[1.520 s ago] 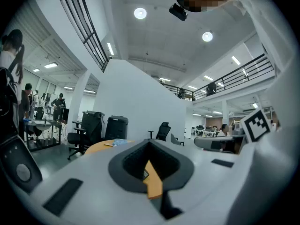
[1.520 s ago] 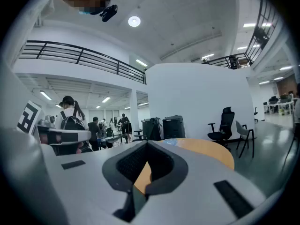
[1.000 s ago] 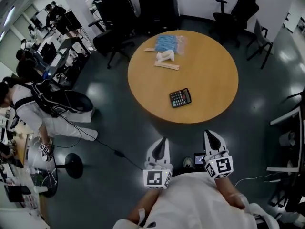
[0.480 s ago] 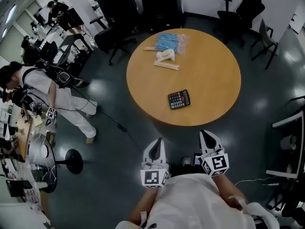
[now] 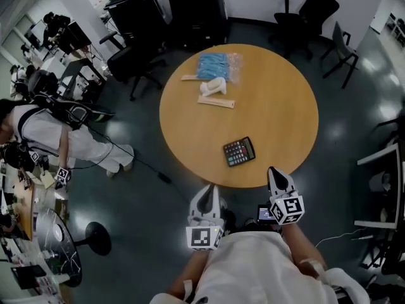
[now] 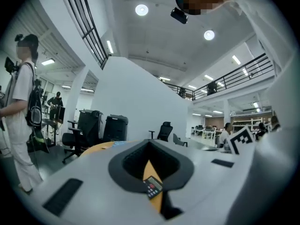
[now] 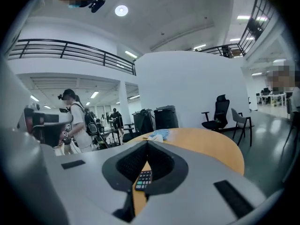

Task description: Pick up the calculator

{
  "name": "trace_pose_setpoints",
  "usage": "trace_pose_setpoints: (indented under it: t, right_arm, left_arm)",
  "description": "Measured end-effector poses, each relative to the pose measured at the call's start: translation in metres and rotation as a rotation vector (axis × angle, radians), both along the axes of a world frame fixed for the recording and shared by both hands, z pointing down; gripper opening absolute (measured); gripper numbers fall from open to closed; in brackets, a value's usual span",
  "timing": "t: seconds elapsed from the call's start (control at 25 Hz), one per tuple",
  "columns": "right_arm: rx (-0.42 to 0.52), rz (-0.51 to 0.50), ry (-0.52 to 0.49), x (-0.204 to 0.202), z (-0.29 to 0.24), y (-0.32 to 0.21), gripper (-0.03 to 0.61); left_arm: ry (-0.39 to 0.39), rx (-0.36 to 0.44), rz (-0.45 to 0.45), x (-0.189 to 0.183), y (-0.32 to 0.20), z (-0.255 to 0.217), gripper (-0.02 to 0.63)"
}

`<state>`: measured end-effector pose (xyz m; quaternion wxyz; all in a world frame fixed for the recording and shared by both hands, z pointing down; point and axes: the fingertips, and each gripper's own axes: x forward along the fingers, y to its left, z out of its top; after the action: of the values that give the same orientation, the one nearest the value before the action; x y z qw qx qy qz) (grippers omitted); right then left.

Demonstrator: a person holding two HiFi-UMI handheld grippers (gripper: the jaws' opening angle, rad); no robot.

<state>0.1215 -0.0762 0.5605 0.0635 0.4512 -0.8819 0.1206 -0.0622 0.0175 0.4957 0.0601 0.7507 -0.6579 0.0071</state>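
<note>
The black calculator [image 5: 239, 151] lies flat near the front edge of the round wooden table [image 5: 278, 106]. Both grippers hang in front of the table, short of its edge and apart from the calculator. My left gripper [image 5: 213, 187] is to the calculator's lower left, my right gripper [image 5: 273, 170] to its lower right. Each has its jaws together with nothing held. In the left gripper view the calculator [image 6: 152, 187] shows through the gap behind the shut jaw tips [image 6: 150, 142]. The right gripper view shows the calculator [image 7: 144, 179] the same way.
A blue packet [image 5: 215, 62], a white object [image 5: 212, 86] and a pale stick [image 5: 215, 102] lie at the table's far side. Office chairs [image 5: 310, 8], black cabinets [image 5: 193, 8], a person [image 5: 50, 138] at the left and a floor cable [image 5: 149, 170] surround the table.
The table and calculator have come nearer in the head view. Both grippers moved forward toward the table's front edge. The person at the left has shifted place.
</note>
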Motion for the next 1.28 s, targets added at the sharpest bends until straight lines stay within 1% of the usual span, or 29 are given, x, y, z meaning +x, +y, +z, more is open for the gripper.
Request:
trace_pose_setpoints:
  t: [0.12, 0.24, 0.36, 0.48, 0.68, 0.8, 0.96, 1.04, 1.12, 1.2, 1.28]
  right_arm:
    - [-0.015, 0.036, 0.032, -0.006, 0.013, -0.032, 0.015]
    - [-0.078, 0.066, 0.058, -0.006, 0.037, -0.053, 0.015]
    - [-0.135, 0.072, 0.079, -0.006, 0.062, -0.072, 0.015]
    - [-0.202, 0.065, 0.073, -0.008, 0.091, -0.092, 0.015]
    - [-0.324, 0.021, 0.086, -0.015, 0.144, -0.102, 0.015]
    - [-0.398, -0.011, 0.06, -0.021, 0.167, -0.102, 0.017]
    - [-0.458, -0.016, 0.059, -0.026, 0.19, -0.109, 0.02]
    - [-0.495, -0.016, 0.064, -0.027, 0.203, -0.11, 0.042]
    - [-0.539, -0.01, 0.063, -0.029, 0.216, -0.11, 0.137]
    - [-0.579, -0.003, 0.061, -0.028, 0.228, -0.111, 0.15]
    - [-0.616, -0.007, 0.051, -0.029, 0.238, -0.111, 0.15]
  left_arm:
    - [-0.001, 0.01, 0.052, -0.013, -0.034, -0.008, 0.007]
    - [0.015, -0.013, 0.078, -0.023, -0.052, -0.008, 0.006]
    - [0.026, -0.011, 0.088, -0.027, -0.065, -0.013, 0.007]
    - [0.024, -0.016, 0.083, -0.028, -0.078, -0.009, 0.007]
    - [0.059, -0.044, 0.073, -0.023, -0.088, 0.0, 0.007]
    - [0.053, -0.061, 0.085, -0.017, -0.09, 0.002, 0.007]
    - [0.051, -0.08, 0.08, -0.022, -0.098, 0.006, 0.006]
    - [0.053, -0.094, 0.068, -0.027, -0.101, 0.01, 0.006]
    - [0.051, -0.106, 0.06, -0.032, -0.104, 0.013, 0.006]
    - [0.05, -0.119, 0.051, -0.035, -0.108, 0.015, 0.006]
    - [0.054, -0.128, 0.042, -0.038, -0.112, 0.017, 0.006]
